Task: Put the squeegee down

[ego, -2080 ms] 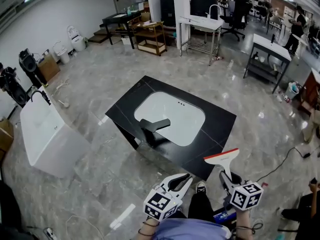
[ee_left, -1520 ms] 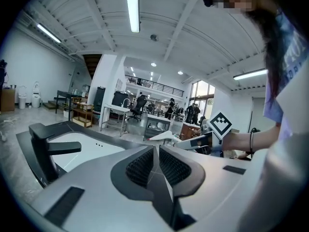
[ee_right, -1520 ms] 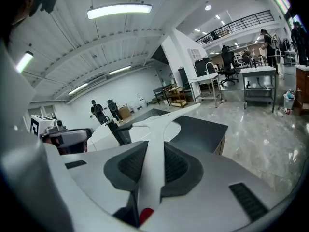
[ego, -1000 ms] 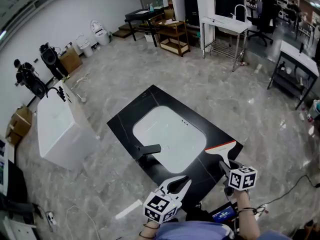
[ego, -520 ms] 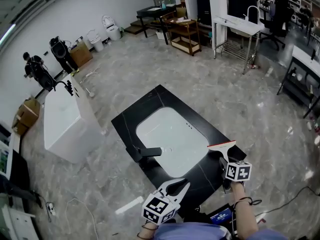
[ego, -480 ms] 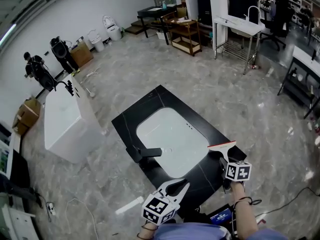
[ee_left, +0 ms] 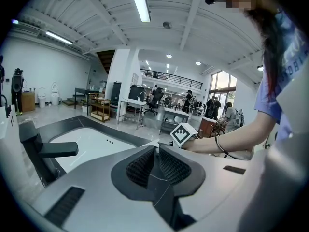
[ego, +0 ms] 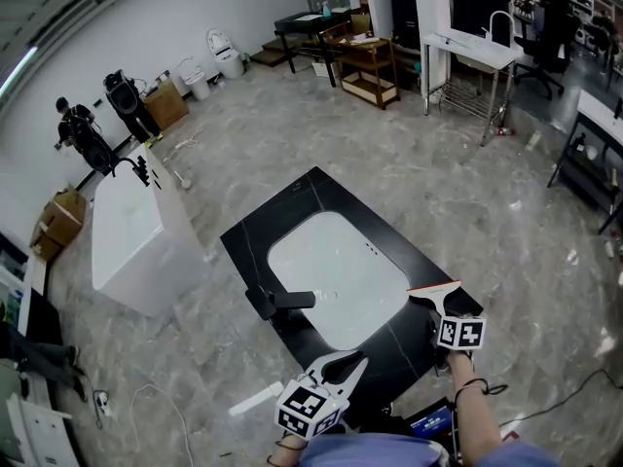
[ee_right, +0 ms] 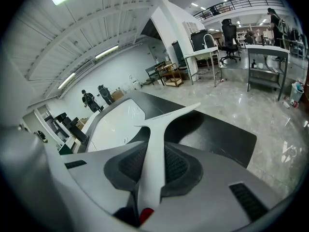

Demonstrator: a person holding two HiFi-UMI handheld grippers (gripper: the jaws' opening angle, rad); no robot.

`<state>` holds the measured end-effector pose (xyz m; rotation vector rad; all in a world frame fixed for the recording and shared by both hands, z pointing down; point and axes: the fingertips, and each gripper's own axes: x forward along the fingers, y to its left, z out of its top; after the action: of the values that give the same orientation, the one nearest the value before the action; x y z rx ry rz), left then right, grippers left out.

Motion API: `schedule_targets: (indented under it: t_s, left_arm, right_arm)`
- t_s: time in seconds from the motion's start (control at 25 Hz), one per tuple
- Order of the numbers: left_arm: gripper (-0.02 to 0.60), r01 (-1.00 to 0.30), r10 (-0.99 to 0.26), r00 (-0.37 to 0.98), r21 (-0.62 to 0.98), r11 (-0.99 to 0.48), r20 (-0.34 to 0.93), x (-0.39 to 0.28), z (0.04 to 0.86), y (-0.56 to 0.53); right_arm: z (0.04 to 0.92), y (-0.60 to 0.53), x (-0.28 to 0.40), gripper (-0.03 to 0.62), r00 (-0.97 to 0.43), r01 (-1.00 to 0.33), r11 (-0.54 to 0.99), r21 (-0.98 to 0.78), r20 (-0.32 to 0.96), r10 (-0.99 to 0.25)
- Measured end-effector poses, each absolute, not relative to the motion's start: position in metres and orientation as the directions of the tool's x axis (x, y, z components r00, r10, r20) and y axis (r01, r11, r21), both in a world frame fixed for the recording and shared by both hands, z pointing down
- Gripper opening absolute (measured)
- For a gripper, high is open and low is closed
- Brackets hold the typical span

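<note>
My right gripper (ego: 440,311) is shut on the handle of a white squeegee (ego: 433,289) with a red-edged blade. The blade hangs over the near right corner of the black countertop (ego: 292,212); whether it touches I cannot tell. In the right gripper view the squeegee's (ee_right: 166,117) handle runs between the dark pads (ee_right: 181,166), its blade pointing out over the counter. My left gripper (ego: 352,361) is held near the counter's front edge, shut and empty, its pads (ee_left: 142,166) together. A white sink basin (ego: 336,270) and black faucet (ego: 282,302) sit in the counter.
A white freestanding tub (ego: 131,236) stands to the left on the marble floor. A white strip (ego: 255,398) and a cable lie on the floor by my feet. Tables and shelving (ego: 365,61) line the back. People stand at the far left (ego: 83,134).
My right gripper has come down and forward with the squeegee, toward the counter's near right corner. The left gripper has hardly shifted.
</note>
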<state>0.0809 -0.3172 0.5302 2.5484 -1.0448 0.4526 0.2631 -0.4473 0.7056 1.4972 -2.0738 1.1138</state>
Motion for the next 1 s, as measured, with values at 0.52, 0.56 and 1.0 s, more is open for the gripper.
schedule_targets:
  t_s: [0.52, 0.56, 1.0]
  left_arm:
    - [0.043, -0.722, -0.609, 0.674, 0.199, -0.662, 0.418, 0.087, 0.531, -0.318]
    - [0.043, -0.724, -0.611, 0.672, 0.199, -0.660, 0.418, 0.086, 0.532, -0.318]
    - [0.043, -0.735, -0.623, 0.661, 0.196, -0.649, 0.418, 0.076, 0.533, -0.315]
  right_arm:
    - [0.709, -0.446, 0.257, 0.096, -0.344, -0.939, 0.212, -0.271, 0.718, -0.605]
    - [0.709, -0.445, 0.256, 0.121, -0.344, -0.939, 0.224, -0.261, 0.718, -0.605]
    - [0.703, -0.439, 0.271, 0.250, -0.274, -0.962, 0.182, -0.204, 0.726, -0.631]
